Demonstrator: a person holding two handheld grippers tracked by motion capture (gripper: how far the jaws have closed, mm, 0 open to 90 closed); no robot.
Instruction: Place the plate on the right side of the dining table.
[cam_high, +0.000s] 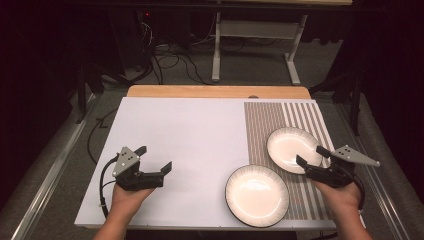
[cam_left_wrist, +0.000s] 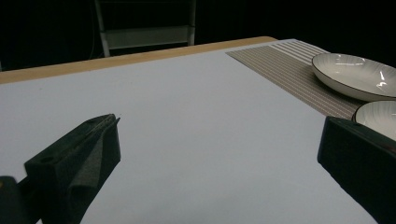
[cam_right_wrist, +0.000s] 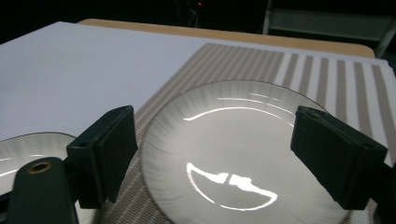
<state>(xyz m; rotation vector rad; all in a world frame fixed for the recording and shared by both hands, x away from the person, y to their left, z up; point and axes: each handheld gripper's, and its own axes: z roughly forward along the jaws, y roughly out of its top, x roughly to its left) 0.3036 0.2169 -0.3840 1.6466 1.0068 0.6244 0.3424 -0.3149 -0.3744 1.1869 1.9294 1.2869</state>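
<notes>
- Looking down from the high view, the right gripper (cam_high: 311, 155) hangs at the near right edge of the far plate (cam_high: 291, 148), which lies on the striped mat (cam_high: 300, 117) at the right side of the counter (cam_high: 185, 135). Its fingers are apart and hold nothing. The near plate (cam_high: 257, 195) lies just left and nearer, half on the mat. The left gripper (cam_high: 153, 157) is well apart over the bare white surface, fingers also apart, so the right hand (cam_high: 342, 197) is clearly the nearer one.
- From the left gripper view, its two black fingers (cam_left_wrist: 88, 154) stand wide open over the empty white surface, and both plates are far off to the right; the far plate (cam_left_wrist: 355, 74) rests on the mat (cam_left_wrist: 285, 65).
- From the right gripper view, the far plate (cam_right_wrist: 233, 154) lies directly ahead and below, between the open fingers (cam_right_wrist: 109, 144), not yet touched. A plate is round and has no long axis, so I judge the move depends only on reaching its near rim; one finger must go under or over that edge.
</notes>
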